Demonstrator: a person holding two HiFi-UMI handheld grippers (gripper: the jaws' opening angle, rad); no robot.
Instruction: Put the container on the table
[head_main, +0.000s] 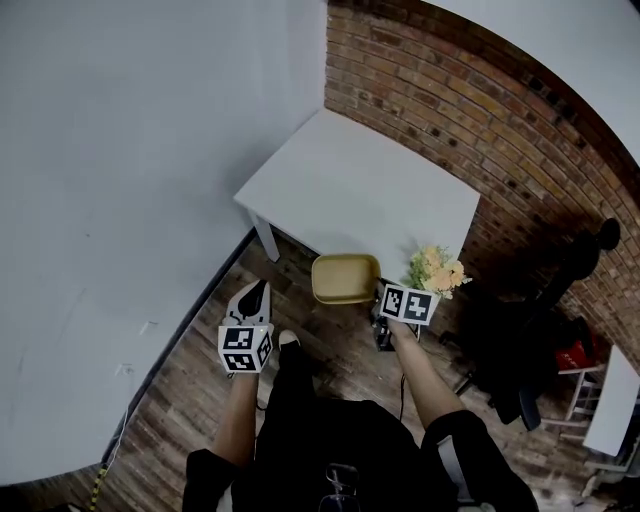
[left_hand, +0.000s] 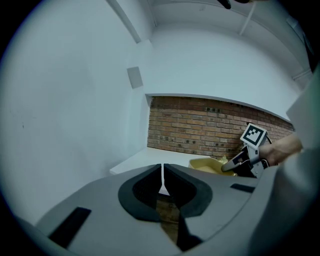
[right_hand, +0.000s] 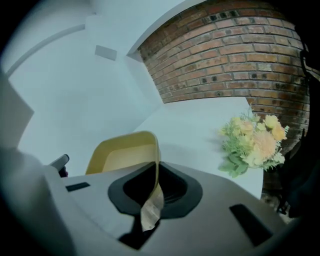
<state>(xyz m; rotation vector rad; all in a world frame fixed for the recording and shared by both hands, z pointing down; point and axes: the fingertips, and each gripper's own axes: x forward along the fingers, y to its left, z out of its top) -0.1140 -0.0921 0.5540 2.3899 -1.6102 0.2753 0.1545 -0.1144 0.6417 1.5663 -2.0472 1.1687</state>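
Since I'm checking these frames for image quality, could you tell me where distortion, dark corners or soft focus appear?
Head view: wide-angle bend curves the brick wall, the table is evenly lit, the lower right falls dark. Left gripper view: black corners, the brick wall's top edge bowed. Right gripper view: black corners too, the container clear, the flowers slightly soft.

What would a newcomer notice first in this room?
The pale yellow rectangular container, held by one wall in the right gripper, hangs just short of the near edge of the square white table. A bunch of yellow and peach flowers sits on that table's near right corner, beside the red brick wall.
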